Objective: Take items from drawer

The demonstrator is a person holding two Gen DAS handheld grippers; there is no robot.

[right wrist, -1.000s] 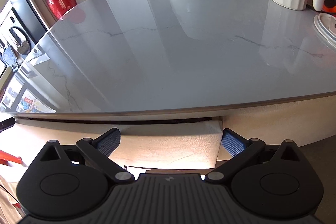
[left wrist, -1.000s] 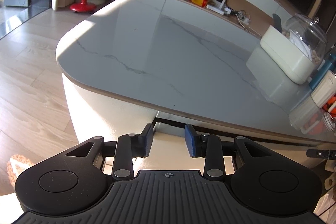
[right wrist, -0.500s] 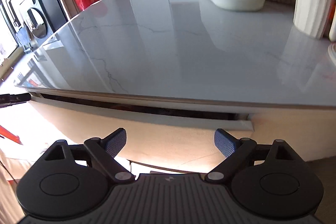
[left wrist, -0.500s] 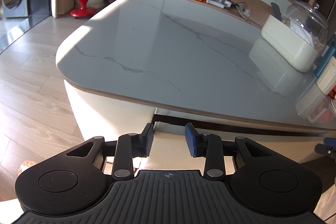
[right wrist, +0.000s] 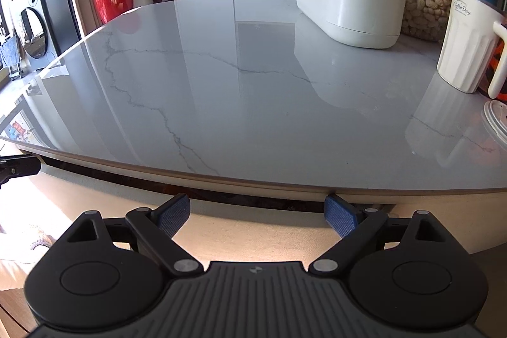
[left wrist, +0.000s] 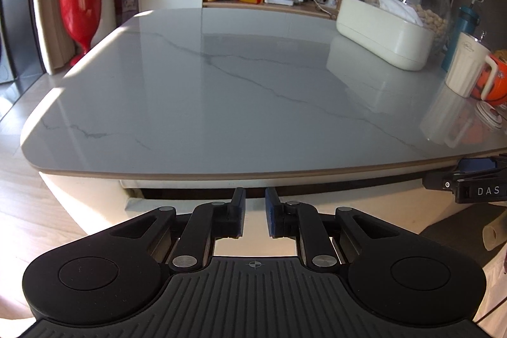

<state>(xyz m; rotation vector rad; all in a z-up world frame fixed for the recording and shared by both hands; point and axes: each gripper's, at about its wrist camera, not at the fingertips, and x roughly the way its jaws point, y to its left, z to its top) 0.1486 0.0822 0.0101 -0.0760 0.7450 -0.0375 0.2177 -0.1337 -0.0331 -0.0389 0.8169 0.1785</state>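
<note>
A cream drawer front (left wrist: 364, 205) runs under the edge of the grey marble table top (left wrist: 237, 100). It stands slightly out, with a dark slit (right wrist: 253, 197) above it, and what lies inside is hidden. My left gripper (left wrist: 255, 211) is at the drawer's top edge near its left end, open only by a narrow gap, with nothing between the pads. My right gripper (right wrist: 257, 213) is open wide in front of the same edge, further right. The right gripper (left wrist: 469, 179) also shows at the right border of the left wrist view.
On the table's far right stand a white oblong box (right wrist: 348, 11), a glass jar of peanuts (right wrist: 424, 5), a white ribbed mug (right wrist: 465, 43) and a teal bottle (left wrist: 462, 30). A red bin (left wrist: 80, 8) stands on the floor at the far left.
Both views have swung round to face the table edge squarely. The left gripper's pads have come closer together. The right gripper has stayed wide open and shifted along the drawer front.
</note>
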